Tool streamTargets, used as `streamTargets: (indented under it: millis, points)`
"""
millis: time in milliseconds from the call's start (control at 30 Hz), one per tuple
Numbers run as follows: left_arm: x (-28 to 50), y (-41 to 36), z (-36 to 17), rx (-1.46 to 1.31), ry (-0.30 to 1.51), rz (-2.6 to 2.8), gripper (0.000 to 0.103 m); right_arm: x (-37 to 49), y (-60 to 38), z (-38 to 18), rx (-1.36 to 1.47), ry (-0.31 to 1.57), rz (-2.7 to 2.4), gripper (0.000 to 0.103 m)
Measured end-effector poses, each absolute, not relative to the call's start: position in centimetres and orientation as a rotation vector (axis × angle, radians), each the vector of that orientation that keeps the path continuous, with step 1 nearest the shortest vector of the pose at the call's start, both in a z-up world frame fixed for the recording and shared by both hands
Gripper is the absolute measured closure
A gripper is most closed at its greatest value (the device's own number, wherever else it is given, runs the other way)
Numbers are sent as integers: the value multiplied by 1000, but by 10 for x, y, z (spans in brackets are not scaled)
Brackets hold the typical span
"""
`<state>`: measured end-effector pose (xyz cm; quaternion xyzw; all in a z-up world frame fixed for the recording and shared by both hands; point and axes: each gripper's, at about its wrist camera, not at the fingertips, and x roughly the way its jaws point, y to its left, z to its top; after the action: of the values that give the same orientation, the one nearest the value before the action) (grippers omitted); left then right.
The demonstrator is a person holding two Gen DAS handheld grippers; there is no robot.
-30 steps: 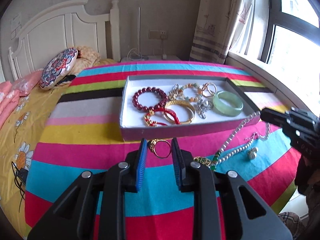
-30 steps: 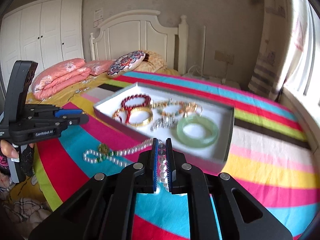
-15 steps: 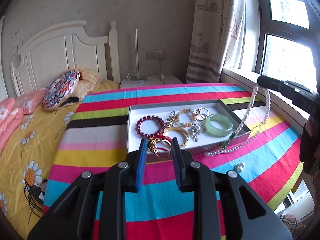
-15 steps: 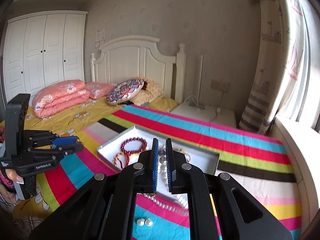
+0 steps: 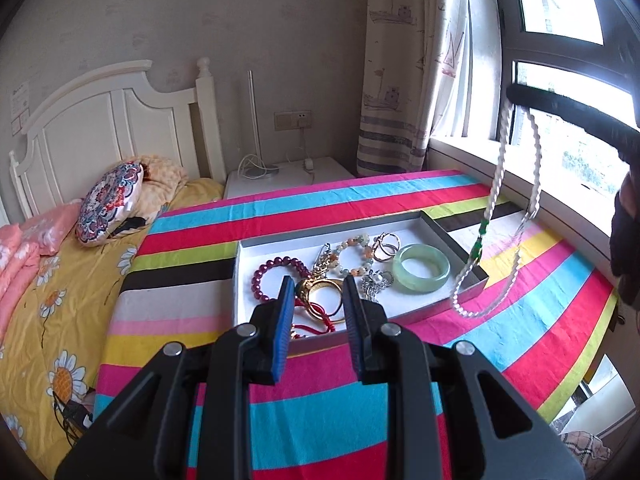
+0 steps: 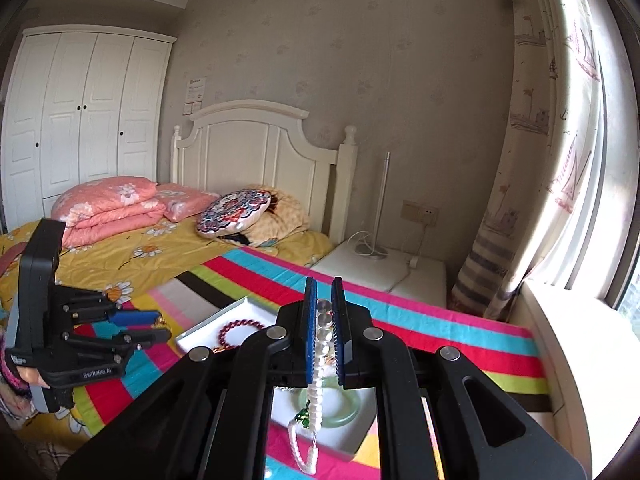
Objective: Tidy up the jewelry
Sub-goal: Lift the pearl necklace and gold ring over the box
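Note:
My left gripper (image 5: 316,304) is shut on a gold ring (image 5: 320,298) and holds it above the near edge of the white jewelry box (image 5: 438,230). The box holds a dark red bead bracelet (image 5: 276,276), a green jade bangle (image 5: 420,268), gold bangles and other pieces. My right gripper (image 6: 323,320) is shut on a pearl necklace (image 6: 318,364), which hangs in a long loop (image 5: 500,208) above the box's right end. The box also shows below the right gripper (image 6: 208,326).
The box sits on a striped cloth (image 5: 320,204) over a table. A bed with a white headboard (image 6: 256,136) and a patterned cushion (image 5: 110,200) lies to the left. A window sill (image 5: 500,172) and curtain (image 5: 404,68) are at the right.
Both grippers have risen well above the cloth. The ring and the pearl necklace came up with them; the necklace now hangs free in the air beside the box.

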<state>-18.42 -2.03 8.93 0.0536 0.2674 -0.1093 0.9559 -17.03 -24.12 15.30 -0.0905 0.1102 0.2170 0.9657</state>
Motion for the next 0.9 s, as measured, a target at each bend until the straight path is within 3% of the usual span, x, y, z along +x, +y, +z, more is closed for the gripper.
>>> streamTargets:
  millis: [467, 900]
  points:
    - [-134, -25, 73, 126, 606, -207, 79, -136, -216, 193, -194, 178, 428, 94]
    - [-76, -19, 48, 94, 673, -151, 79, -82, -157, 194, -129, 234, 490, 94]
